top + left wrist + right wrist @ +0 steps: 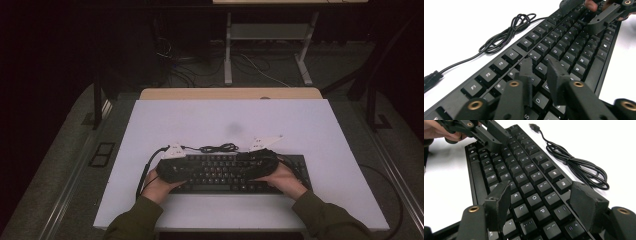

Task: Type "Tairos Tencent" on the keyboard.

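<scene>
Left tongs (540, 72): jaws narrow, a small gap between them, nothing gripped, poised just over the keyboard's (564, 47) left-hand letter keys.
Right tongs (541, 200): jaws wide apart, straddling the right-hand keys, pads not pressing.
Keyboard: black, flat on the white surface (210, 120), directly under both tongs.
Cable (576, 167): coiled just beyond the keyboard's far edge.

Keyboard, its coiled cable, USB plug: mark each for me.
keyboard (227, 172): high view, middle key rows.
coiled cable (506, 33): left gripper view, middle of the bundled loops.
USB plug (534, 126): right gripper view, plug body at the cable's end.
</scene>
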A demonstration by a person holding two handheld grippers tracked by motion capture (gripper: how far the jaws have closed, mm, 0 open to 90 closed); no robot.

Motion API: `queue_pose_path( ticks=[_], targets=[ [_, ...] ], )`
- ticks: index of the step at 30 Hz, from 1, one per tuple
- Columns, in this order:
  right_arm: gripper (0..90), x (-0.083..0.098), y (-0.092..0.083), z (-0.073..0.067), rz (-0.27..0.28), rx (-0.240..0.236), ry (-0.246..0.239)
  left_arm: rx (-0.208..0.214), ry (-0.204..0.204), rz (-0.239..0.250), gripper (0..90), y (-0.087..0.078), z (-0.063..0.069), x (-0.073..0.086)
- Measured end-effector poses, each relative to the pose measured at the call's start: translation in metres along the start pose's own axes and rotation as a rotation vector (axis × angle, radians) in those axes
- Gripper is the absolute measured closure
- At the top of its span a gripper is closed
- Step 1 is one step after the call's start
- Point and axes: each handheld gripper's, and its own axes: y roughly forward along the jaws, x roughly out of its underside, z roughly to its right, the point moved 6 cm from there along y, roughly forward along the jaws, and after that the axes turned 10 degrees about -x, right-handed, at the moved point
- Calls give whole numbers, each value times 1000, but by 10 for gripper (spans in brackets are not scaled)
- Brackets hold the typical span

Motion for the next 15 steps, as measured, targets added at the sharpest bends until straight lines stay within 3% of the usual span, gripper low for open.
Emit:
queue_pose_path(
  ticks=[7, 15],
  targets=[
    [321, 3, -5, 1, 8, 14, 13, 7, 9, -14, 887, 5, 0, -2],
    [320, 4, -8, 1, 11, 21, 15, 2, 11, -30, 888, 8, 0, -2]
  ],
)
